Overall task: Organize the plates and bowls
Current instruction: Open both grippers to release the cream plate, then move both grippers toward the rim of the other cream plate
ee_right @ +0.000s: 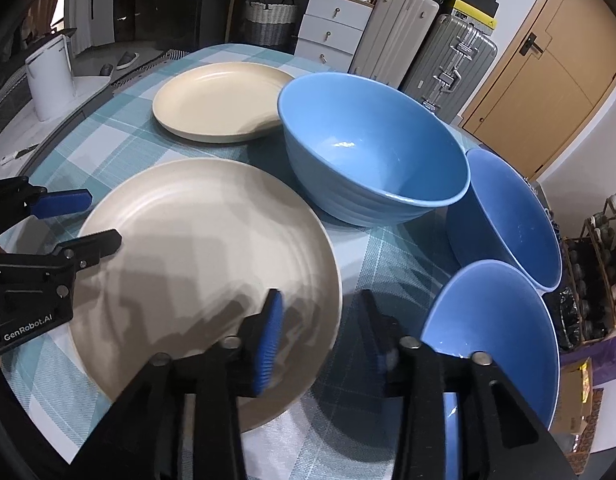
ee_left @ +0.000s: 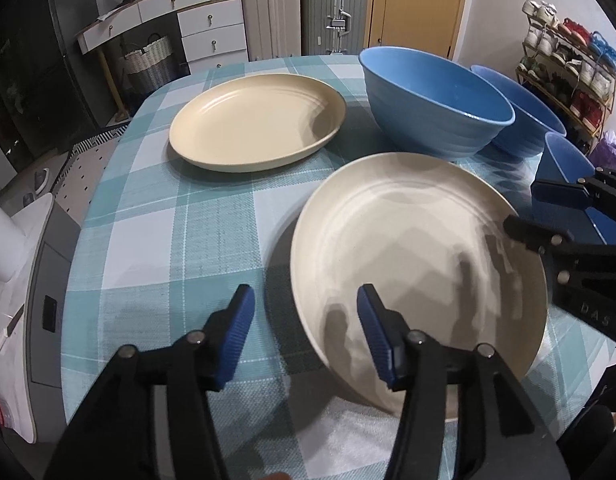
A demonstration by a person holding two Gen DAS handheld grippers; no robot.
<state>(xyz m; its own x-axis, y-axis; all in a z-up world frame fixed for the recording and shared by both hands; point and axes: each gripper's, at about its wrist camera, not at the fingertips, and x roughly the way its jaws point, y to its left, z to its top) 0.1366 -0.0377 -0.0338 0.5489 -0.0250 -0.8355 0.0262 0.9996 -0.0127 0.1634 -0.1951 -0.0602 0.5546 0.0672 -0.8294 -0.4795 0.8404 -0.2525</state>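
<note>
A near cream plate lies on the checked tablecloth, its edge between both grippers. A second cream plate sits farther back. Three blue bowls stand to the right: a large one, a middle one and a near one. My left gripper is open, its right finger over the near plate's left edge. My right gripper is open, straddling the plate's right rim.
The table is covered with a teal and white checked cloth. Suitcases, white drawers and a wicker basket stand behind it. A shoe rack is at the right. A white appliance stands at the left.
</note>
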